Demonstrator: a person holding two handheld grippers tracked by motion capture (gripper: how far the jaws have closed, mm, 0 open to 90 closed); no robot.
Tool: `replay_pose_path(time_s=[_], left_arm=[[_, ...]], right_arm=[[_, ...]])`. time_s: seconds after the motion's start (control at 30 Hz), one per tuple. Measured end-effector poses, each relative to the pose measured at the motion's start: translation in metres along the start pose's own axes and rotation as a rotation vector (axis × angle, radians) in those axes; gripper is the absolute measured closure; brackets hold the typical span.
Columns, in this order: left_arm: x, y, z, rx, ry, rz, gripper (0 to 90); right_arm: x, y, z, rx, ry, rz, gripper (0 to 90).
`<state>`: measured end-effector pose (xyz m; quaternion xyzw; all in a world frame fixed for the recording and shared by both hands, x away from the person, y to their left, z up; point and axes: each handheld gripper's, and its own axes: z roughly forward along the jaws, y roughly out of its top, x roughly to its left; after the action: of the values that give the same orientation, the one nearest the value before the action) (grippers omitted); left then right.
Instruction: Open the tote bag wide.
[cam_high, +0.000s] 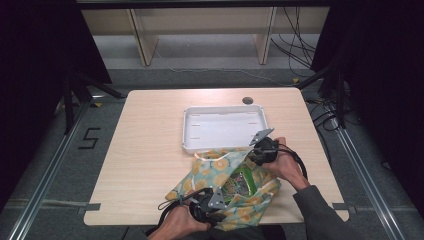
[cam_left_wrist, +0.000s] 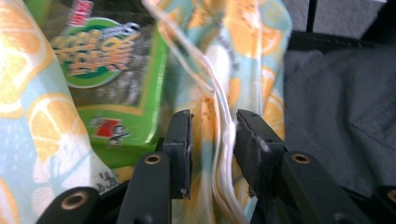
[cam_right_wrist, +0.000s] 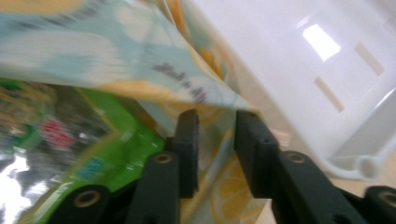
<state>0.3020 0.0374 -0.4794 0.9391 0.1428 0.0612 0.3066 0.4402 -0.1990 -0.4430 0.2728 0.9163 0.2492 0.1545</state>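
Note:
A cloth drawstring bag (cam_high: 210, 172) printed with orange citrus slices lies at the table's near edge, its mouth held apart. Inside it lies a green snack packet (cam_high: 240, 182), also seen as the packet (cam_left_wrist: 116, 70) in the left gripper view and the packet (cam_right_wrist: 93, 135) in the right gripper view. My left gripper (cam_high: 215, 200) grips the bag's near rim; its jaws (cam_left_wrist: 214, 140) pinch cloth (cam_left_wrist: 243, 46) and the white cord (cam_left_wrist: 219, 121). My right gripper (cam_high: 256, 150) holds the far rim lifted, with the cloth (cam_right_wrist: 116, 51) taut between the jaws (cam_right_wrist: 216, 140).
A white shallow tray (cam_high: 190, 125) sits just beyond the bag, seen close as the tray (cam_right_wrist: 289, 60) in the right gripper view. The wooden table (cam_high: 150, 150) has free room to the left. Dark grey clothing (cam_left_wrist: 341, 107) lies right of the bag.

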Motion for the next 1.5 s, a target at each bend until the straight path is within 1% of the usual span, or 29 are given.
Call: replay_pose_path(time_s=[0.03,0.07,0.1,0.17,0.23,0.27,0.4,0.43,0.5,0.53,0.6,0.63,0.67,0.7,0.77,0.8,0.83,0.9,0.93,0.97,1.07,1.13,1.23,1.27,1.33,1.37,1.4,1.47,1.5], left_arm=[[0.0,0.0,0.0,0.0,0.0,0.0,67.5],[0.001,0.0,0.0,-0.003,0.015,-0.002,68.0],[-0.001,0.001,0.001,-0.023,0.016,-0.028,68.1],[-0.001,0.002,-0.001,-0.029,0.014,-0.012,68.2],[-0.001,0.004,0.0,-0.015,0.014,0.002,68.6],[-0.002,0.004,0.001,-0.014,0.01,-0.013,69.5],[0.001,0.005,0.008,0.002,0.017,0.002,73.0],[0.0,0.005,0.009,-0.003,0.02,-0.011,74.1],[0.002,0.006,0.01,-0.003,0.025,-0.003,75.5],[0.002,0.006,0.011,-0.004,0.019,-0.02,76.3],[0.003,0.005,0.011,-0.005,0.025,-0.016,77.9],[0.003,0.004,0.013,-0.023,0.026,-0.053,78.9],[0.006,0.004,0.013,-0.015,0.021,-0.047,79.8],[0.008,0.003,0.014,-0.014,0.022,-0.039,80.6],[0.009,0.002,0.015,-0.023,0.022,-0.066,82.6],[0.011,0.002,0.014,-0.009,0.022,-0.047,83.1],[0.01,0.001,0.015,-0.029,0.019,-0.091,83.8],[0.012,0.0,0.016,-0.027,0.027,-0.09,84.6],[0.015,0.0,0.015,-0.01,0.026,-0.069,85.0],[0.014,-0.001,0.016,-0.028,0.024,-0.092,85.3],[0.018,-0.002,0.014,-0.01,0.031,-0.08,85.9],[0.019,-0.002,0.014,-0.018,0.037,-0.089,86.0],[0.019,-0.003,0.015,-0.025,0.041,-0.113,86.2],[0.021,-0.003,0.014,-0.011,0.044,-0.083,86.2],[0.021,-0.004,0.013,-0.003,0.046,-0.102,86.2],[0.022,-0.004,0.013,-0.001,0.048,-0.096,86.1],[0.021,-0.004,0.015,-0.023,0.051,-0.12,86.1],[0.023,-0.005,0.013,-0.005,0.047,-0.106,86.1],[0.022,-0.005,0.014,-0.01,0.049,-0.127,86.0]], right_arm=[[0.0,0.0,0.0,0.0,0.0,0.0,66.5],[0.006,0.003,-0.013,-0.068,0.059,0.011,64.6],[0.01,0.004,-0.018,-0.096,0.106,0.008,63.8],[0.019,0.006,-0.026,-0.105,0.197,-0.041,63.9],[0.025,0.008,-0.025,-0.081,0.25,-0.067,64.1],[0.03,0.009,-0.018,-0.068,0.281,-0.097,64.0],[0.036,0.009,0.005,-0.003,0.291,-0.11,59.9],[0.036,0.009,0.009,0.012,0.284,-0.1,58.8],[0.034,0.01,0.018,0.013,0.297,-0.107,54.4],[0.035,0.01,0.021,0.03,0.305,-0.074,52.6],[0.034,0.011,0.025,0.041,0.31,-0.062,49.3],[0.033,0.011,0.028,0.042,0.316,-0.055,47.6],[0.032,0.011,0.032,0.045,0.322,-0.039,46.8],[0.03,0.01,0.035,0.038,0.342,-0.049,46.7],[0.026,0.009,0.039,0.018,0.344,-0.049,46.6],[0.025,0.008,0.04,0.013,0.352,-0.034,46.2],[0.023,0.008,0.041,0.008,0.349,-0.029,45.6],[0.021,0.008,0.041,0.003,0.374,-0.012,44.1],[0.02,0.007,0.043,-0.004,0.371,-0.005,43.9],[0.019,0.006,0.043,-0.008,0.378,0.0,43.7],[0.018,0.006,0.044,-0.01,0.383,-0.004,43.6],[0.018,0.006,0.043,-0.007,0.379,0.007,43.4],[0.018,0.006,0.044,-0.015,0.381,-0.008,42.3],[0.018,0.006,0.044,-0.014,0.384,-0.006,42.0],[0.019,0.006,0.043,-0.009,0.394,0.001,42.2],[0.02,0.006,0.042,0.012,0.401,0.021,43.0],[0.02,0.005,0.043,0.025,0.422,0.017,42.7],[0.022,0.006,0.042,0.022,0.387,0.024,43.1],[0.021,0.006,0.043,-0.005,0.387,0.012,42.6]])
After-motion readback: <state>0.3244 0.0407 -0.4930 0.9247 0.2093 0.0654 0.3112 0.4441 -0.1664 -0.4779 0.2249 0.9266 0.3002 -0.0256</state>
